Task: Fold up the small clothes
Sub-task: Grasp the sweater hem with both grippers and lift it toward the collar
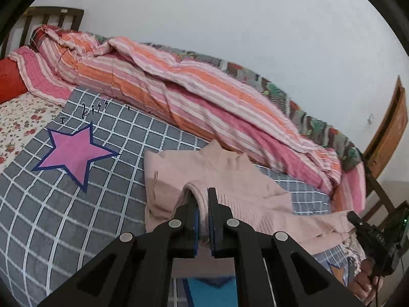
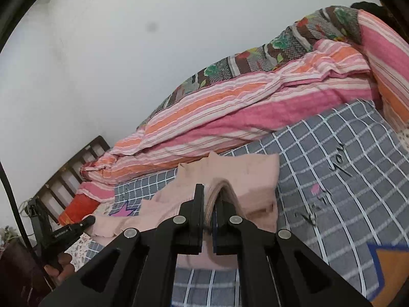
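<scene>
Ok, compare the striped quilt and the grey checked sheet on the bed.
The quilt is bunched in a rumpled roll along the wall; the sheet lies spread flat. The quilt has pink and orange stripes; the sheet has a white grid with stars and writing. The pink top lies on the sheet, not the quilt.

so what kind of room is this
Most likely a bedroom. The work goes on atop a bed with a slatted wooden headboard, a rumpled striped quilt along the wall, and a grey checked sheet. Both grippers, left and right, pinch a pink garment lying there.
</scene>
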The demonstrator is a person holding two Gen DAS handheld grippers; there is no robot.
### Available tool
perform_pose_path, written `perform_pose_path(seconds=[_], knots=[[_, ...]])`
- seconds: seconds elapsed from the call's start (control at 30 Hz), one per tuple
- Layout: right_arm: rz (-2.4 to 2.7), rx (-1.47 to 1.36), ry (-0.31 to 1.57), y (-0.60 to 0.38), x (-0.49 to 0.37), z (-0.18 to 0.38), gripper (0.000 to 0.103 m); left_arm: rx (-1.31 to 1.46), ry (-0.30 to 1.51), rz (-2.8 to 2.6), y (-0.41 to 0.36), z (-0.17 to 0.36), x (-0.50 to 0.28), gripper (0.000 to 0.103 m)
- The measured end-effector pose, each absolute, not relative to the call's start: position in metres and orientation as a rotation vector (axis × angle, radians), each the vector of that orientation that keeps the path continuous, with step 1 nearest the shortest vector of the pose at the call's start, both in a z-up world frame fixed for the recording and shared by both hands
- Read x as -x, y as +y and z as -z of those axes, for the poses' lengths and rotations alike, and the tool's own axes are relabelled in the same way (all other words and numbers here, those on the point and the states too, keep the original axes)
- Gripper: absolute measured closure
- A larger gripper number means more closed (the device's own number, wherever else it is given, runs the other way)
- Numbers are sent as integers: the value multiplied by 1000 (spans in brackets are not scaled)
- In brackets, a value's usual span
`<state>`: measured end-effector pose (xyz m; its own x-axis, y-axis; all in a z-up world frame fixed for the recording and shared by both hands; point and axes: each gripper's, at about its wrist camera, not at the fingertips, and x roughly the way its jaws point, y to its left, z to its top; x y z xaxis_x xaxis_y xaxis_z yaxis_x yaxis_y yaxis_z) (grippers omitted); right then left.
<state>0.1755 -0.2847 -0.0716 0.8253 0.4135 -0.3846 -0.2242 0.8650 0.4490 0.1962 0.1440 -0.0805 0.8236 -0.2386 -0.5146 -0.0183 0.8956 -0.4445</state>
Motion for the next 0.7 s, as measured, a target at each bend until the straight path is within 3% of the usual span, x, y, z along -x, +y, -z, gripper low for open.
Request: perform_pose_path(seconds=[0.7], knots=[[-268,-449,734,-269,-362,140,98,542,788,38,141,148,-365,96]])
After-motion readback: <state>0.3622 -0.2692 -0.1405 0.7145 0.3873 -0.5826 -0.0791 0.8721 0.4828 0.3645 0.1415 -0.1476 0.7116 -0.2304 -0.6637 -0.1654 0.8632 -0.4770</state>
